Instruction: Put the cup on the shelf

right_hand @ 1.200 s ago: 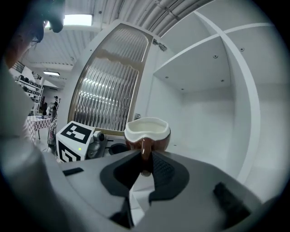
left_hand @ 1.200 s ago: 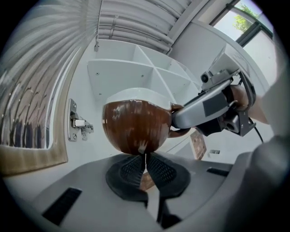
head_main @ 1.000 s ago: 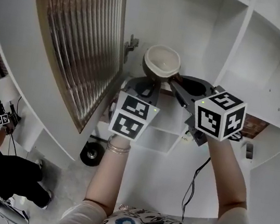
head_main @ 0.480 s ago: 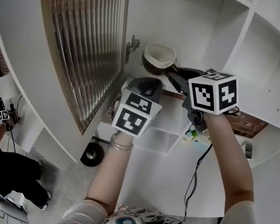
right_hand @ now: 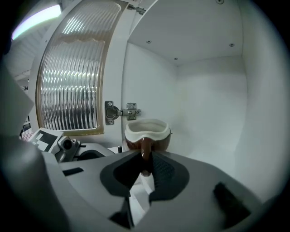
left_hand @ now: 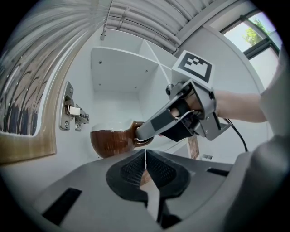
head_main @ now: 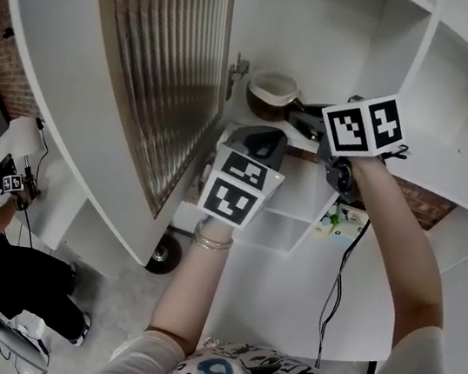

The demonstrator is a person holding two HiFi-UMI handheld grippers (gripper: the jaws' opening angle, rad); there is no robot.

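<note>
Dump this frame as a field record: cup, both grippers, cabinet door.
cup: brown ceramic cup with a white inside, upright, inside the white shelf compartment
cup support: cannot tell whether it rests on the compartment floor
right gripper: shut on the cup's handle
left gripper: jaws together, empty, apart from the cup
door: ribbed glass door, open, left of the compartment
hinge: metal hinge on the left wall, beside the cup

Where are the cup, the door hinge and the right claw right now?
cup (right_hand: 147, 131), right gripper view, on its white rim.
door hinge (right_hand: 118, 111), right gripper view, on the metal plate.
right claw (right_hand: 146, 161), right gripper view, midway between its fingertips, shut on the cup's handle.
</note>
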